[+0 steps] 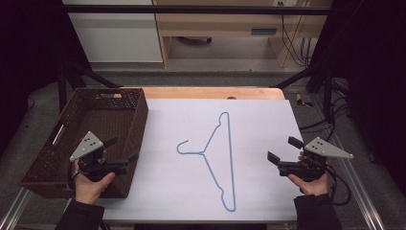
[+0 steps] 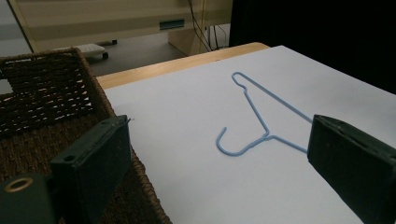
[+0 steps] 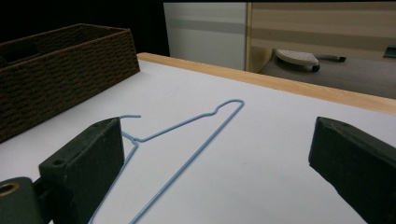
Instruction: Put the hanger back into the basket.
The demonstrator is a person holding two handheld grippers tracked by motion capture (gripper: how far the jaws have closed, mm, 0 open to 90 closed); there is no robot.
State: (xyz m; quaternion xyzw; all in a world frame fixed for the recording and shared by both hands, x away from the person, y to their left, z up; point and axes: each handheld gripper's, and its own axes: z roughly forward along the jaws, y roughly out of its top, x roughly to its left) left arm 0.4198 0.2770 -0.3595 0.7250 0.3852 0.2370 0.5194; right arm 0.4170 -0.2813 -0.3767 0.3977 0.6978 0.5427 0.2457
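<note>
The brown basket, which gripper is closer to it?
Left. The left gripper hovers right over the brown basket's near corner, jaws open. The right gripper is far across the table, past the blue hanger.

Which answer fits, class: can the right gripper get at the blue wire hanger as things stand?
Probably yes. The hanger lies flat and alone on the white sheet, and nothing stands between it and the right gripper, whose jaws are open and face it. The basket sits off to the other side.
</note>
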